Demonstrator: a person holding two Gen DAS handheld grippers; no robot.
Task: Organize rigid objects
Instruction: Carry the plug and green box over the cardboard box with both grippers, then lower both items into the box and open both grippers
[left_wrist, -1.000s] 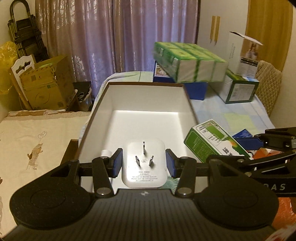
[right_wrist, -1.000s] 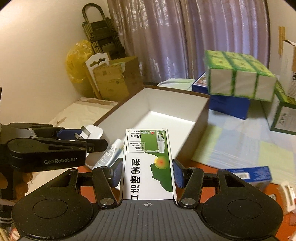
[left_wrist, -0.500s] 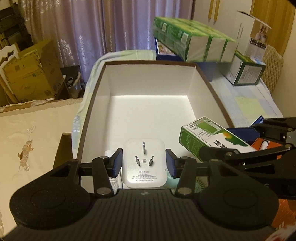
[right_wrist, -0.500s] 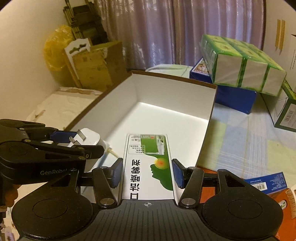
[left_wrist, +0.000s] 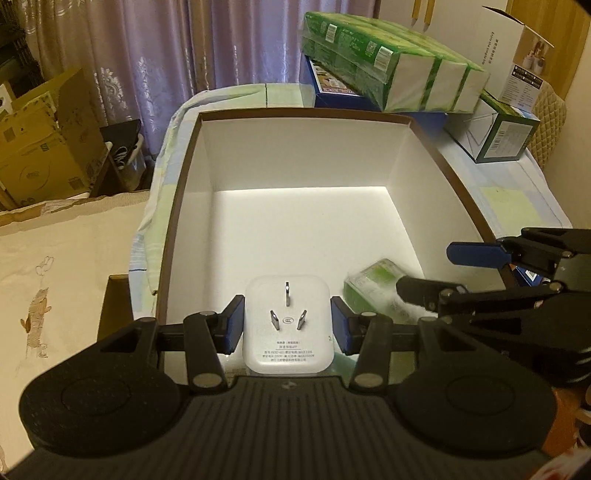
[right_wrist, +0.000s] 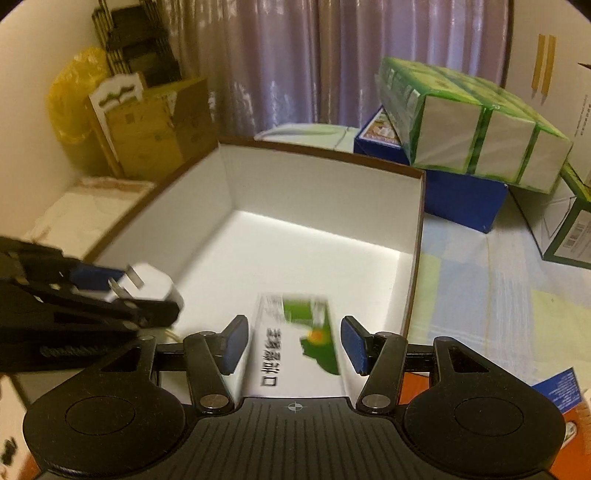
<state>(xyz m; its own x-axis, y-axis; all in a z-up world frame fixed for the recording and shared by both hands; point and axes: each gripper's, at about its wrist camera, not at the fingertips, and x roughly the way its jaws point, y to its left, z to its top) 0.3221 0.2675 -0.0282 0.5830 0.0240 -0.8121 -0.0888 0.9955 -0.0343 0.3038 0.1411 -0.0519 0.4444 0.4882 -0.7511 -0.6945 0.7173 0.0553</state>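
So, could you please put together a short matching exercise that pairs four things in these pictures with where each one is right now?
Things:
1. white plug adapter
2. green and white carton
3. open white box
4. pack of green boxes

Places:
A. lying on top of a blue box beyond the open box
B. between the fingers of the left gripper
C. on the table, under both held things
D. between the fingers of the right gripper

Pairs: 1-B, 2-D, 3-C, 4-A
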